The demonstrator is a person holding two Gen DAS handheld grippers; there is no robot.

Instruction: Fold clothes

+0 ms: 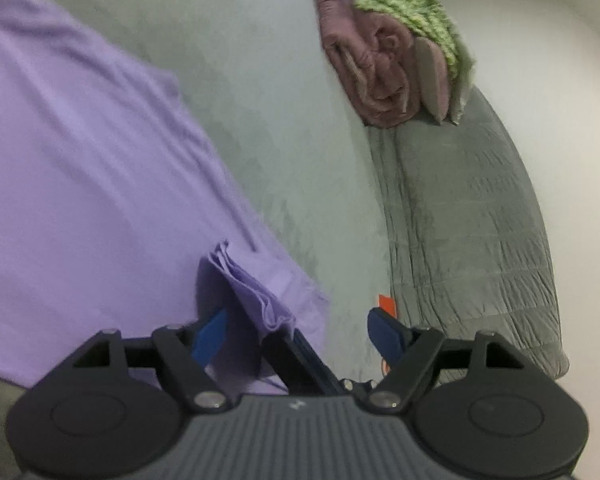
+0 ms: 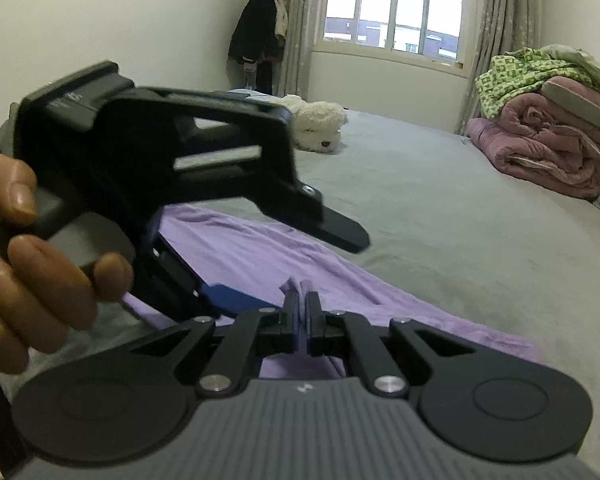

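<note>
A lilac garment [image 1: 80, 160] lies spread on the grey bed [image 1: 260, 100]. Its near edge is bunched into a small layered fold [image 1: 252, 288]. My right gripper [image 2: 302, 308] is shut on that fold [image 2: 296, 286]. In the left wrist view its dark fingers [image 1: 300, 356] reach in from below. My left gripper [image 1: 297, 336] is open, with its blue pads standing either side of the pinched fold and not touching it. In the right wrist view a hand [image 2: 40, 272] holds the left gripper, whose upper finger [image 2: 340, 232] hangs over the garment [image 2: 260, 248].
A rolled pink quilt [image 1: 380, 72] topped by a green patterned blanket [image 1: 412, 4] sits at the bed's far side, beside a folded grey cover [image 1: 472, 220]. A white plush toy [image 2: 320, 124] lies near the window [image 2: 392, 4]. Dark coats [image 2: 256, 32] hang in the corner.
</note>
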